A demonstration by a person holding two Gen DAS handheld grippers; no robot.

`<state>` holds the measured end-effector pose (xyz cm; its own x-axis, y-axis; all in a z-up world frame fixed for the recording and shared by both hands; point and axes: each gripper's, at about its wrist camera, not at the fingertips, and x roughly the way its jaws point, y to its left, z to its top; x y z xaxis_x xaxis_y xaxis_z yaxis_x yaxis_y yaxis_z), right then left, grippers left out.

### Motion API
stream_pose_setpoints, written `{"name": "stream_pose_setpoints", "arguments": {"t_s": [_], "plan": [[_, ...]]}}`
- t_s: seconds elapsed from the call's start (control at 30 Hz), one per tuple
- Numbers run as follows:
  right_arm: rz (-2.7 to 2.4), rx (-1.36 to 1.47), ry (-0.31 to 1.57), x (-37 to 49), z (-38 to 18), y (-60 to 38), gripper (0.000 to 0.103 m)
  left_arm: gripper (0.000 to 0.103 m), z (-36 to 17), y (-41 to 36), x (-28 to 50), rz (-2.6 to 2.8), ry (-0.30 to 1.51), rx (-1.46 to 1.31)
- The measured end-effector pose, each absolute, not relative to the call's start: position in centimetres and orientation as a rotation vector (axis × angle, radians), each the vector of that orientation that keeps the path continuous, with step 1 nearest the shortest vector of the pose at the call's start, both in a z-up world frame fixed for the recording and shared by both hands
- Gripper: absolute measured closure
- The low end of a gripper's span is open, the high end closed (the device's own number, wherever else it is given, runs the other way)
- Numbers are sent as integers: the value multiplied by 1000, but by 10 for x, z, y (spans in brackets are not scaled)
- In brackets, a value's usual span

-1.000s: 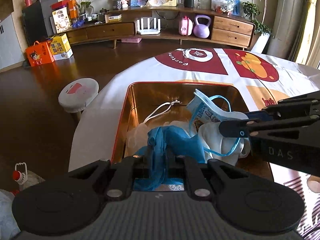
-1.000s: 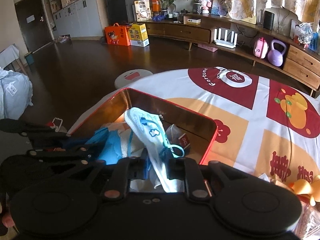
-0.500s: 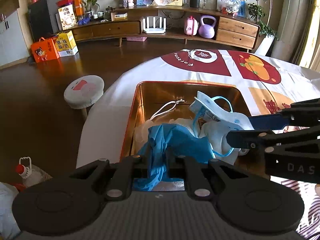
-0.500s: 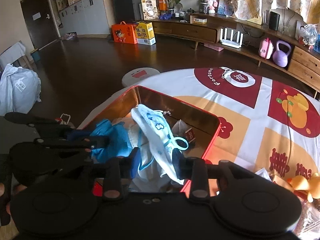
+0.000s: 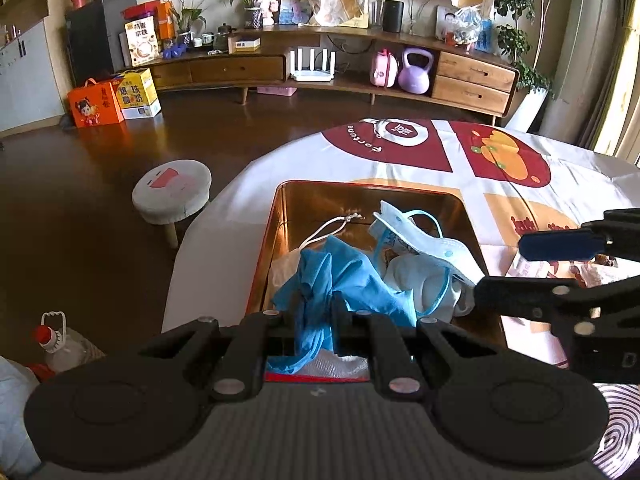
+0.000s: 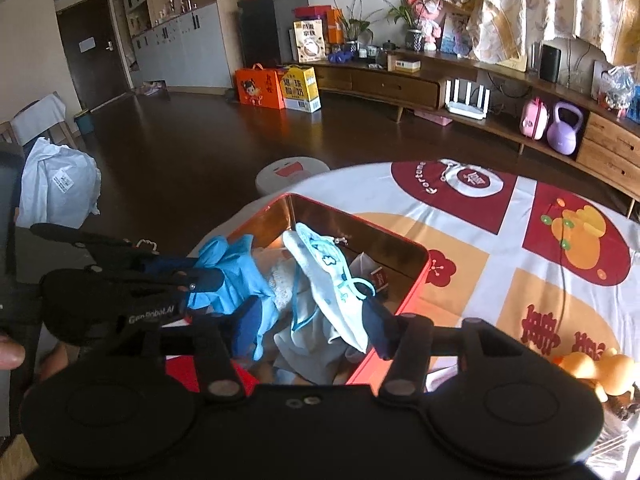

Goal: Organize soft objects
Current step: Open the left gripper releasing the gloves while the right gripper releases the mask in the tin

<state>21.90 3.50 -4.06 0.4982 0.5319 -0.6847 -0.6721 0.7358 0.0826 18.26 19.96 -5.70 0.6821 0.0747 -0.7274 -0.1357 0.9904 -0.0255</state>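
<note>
The left gripper (image 5: 316,320) has its jaws closed on a crumpled blue rubber glove (image 5: 340,280), which bunches up between the fingers and hangs down behind them, so its lower end is hidden by the gripper body in the left wrist view. The glove sits over the near left corner of a shallow rectangular red tin with a gold interior (image 5: 276,216), which rests near the left edge of a round table under a white cloth printed with red and orange patches (image 5: 500,152). The right gripper (image 6: 316,328) stands with its jaws spread wide, and a pale blue face mask with cartoon prints and blue ear loops (image 6: 324,268) is draped between them without being pinched; whether the cloth touches either finger is hard to tell. In the left wrist view that mask (image 5: 424,240) lies toward the tin's right edge over a heap of whitish soft items (image 5: 412,276) too crumpled to identify. A white cord loop (image 5: 332,226) lies on the tin floor behind the glove. A small sachet (image 6: 376,276) in the tin's far right corner is half in shadow
</note>
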Motion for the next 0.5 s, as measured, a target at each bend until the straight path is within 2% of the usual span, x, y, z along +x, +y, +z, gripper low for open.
{"name": "stream_pose_setpoints", "arguments": {"t_s": [0.33, 0.37, 0.4, 0.43, 0.47, 0.5], "plan": [[737, -184, 731, 208, -31, 16, 38, 90, -45, 187, 171, 115, 790, -64], [736, -182, 730, 207, -31, 15, 38, 84, -44, 187, 171, 120, 792, -60], [737, -180, 729, 206, -30, 13, 38, 72, -45, 186, 171, 123, 792, -54], [739, -176, 728, 205, -30, 11, 38, 63, -44, 185, 171, 128, 788, -51], [740, -173, 728, 203, -29, 9, 38, 40, -44, 185, 171, 133, 782, -54], [740, -170, 727, 202, -28, 6, 37, 24, -43, 185, 169, 134, 770, -61]]}}
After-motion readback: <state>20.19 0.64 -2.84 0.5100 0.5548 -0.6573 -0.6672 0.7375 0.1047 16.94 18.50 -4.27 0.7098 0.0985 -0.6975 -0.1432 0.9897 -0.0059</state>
